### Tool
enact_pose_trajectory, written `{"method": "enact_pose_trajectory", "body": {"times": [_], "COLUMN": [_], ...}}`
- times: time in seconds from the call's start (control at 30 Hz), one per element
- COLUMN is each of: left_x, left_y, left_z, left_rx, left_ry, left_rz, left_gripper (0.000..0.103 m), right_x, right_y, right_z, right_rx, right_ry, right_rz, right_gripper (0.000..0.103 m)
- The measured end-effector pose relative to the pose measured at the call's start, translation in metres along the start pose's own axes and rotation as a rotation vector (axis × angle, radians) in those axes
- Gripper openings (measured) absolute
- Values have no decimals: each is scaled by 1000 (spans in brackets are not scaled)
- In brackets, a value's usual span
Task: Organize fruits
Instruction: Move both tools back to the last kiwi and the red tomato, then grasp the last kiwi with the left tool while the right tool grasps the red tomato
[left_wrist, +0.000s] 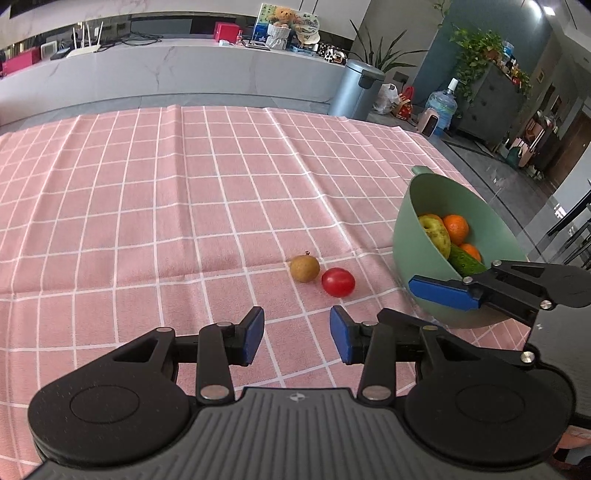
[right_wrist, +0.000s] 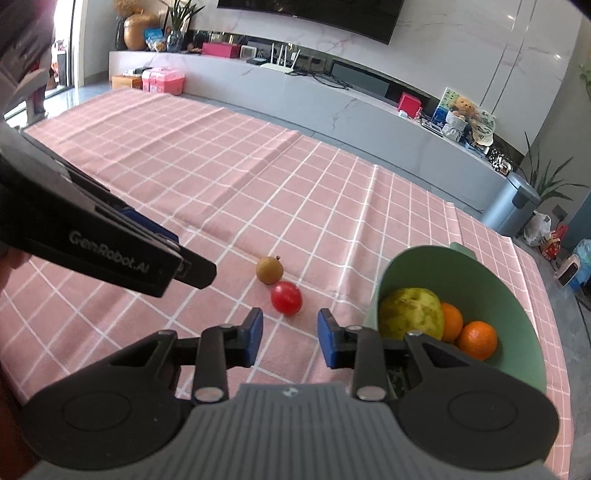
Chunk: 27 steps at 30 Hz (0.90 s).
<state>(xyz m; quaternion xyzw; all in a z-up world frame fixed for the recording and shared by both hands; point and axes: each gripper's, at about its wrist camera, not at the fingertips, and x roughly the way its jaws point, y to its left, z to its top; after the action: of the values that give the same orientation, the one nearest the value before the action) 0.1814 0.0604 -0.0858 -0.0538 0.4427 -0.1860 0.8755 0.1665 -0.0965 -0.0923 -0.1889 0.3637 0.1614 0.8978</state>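
Both grippers part-spread and empty, left gripper (left_wrist: 297, 334), right gripper (right_wrist: 290, 338), near tomato (right_wrist: 286, 297).

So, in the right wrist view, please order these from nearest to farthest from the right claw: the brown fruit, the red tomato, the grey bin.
From the right claw:
1. Red tomato, on the cloth just ahead of the fingertips.
2. Brown fruit, just behind the tomato, slightly left.
3. Grey bin, on the floor beyond the table, far right.

A green bowl (right_wrist: 491, 295) on a pink checked tablecloth (right_wrist: 258, 177) holds a yellow-green pear (right_wrist: 412, 314) and two oranges (right_wrist: 476, 339). Left of the bowl lie a red tomato (right_wrist: 286, 297) and a brown fruit (right_wrist: 269, 270), touching. The right gripper (right_wrist: 290, 338) hangs before the tomato, jaws apart and empty. The left gripper (right_wrist: 177, 258) reaches in farther left.
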Motion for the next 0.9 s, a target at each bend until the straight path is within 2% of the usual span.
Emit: {"method": "enact_pose_trajectory", "body": {"times": [0.13,0.53,0.9], "left_x": [7,30,62], "left_y": [4,-1,-5], "left_z": [2,20,32], "left_rx": [-8,54,75], "left_ry": [6,15,52], "left_rz": [-5,-22,-35], "left_gripper": [43,42,37], "right_x": [14,52,60], "right_y": [3,10,14], "right_z": [0,11,9], "right_rx": [-19,-105,-155], "right_ry": [2,-1,9], "right_rz": [-20,-5,-9], "right_gripper": [25,22,18]}}
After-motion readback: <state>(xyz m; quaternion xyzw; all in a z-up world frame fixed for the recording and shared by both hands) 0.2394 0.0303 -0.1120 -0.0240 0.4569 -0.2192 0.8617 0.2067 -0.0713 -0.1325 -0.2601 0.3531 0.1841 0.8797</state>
